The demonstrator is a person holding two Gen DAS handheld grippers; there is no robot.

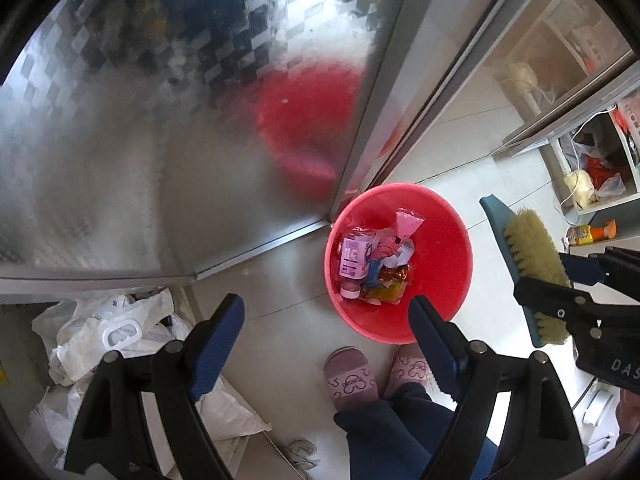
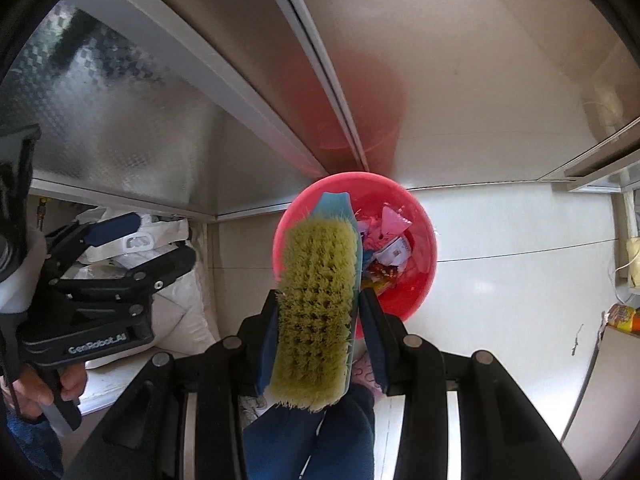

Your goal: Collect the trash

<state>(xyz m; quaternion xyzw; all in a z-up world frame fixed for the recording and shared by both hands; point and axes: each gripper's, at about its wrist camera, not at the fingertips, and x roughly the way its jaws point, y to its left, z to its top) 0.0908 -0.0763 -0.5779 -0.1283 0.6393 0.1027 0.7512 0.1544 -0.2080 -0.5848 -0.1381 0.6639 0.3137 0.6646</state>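
A red basin (image 1: 440,248) (image 2: 416,280) stands on the tiled floor against a steel cabinet corner. It holds trash: a small bottle with a purple label (image 1: 354,258), a pink wrapper (image 1: 408,222) (image 2: 394,218) and red and yellow packets (image 1: 394,284). My right gripper (image 2: 318,300) is shut on a teal scrub brush with yellow bristles (image 2: 318,300) (image 1: 534,264), held above the basin's near-left rim. My left gripper (image 1: 328,312) is open and empty, above the floor left of the basin. It also shows in the right wrist view (image 2: 160,240).
Steel cabinet panels (image 1: 160,140) rise behind the basin. White bags (image 1: 104,332) lie under the cabinet at the left. The person's slippers (image 1: 352,376) and blue trousers are just below the basin. A shelf with bags (image 1: 592,176) and an orange-yellow packet (image 1: 588,234) is at the right.
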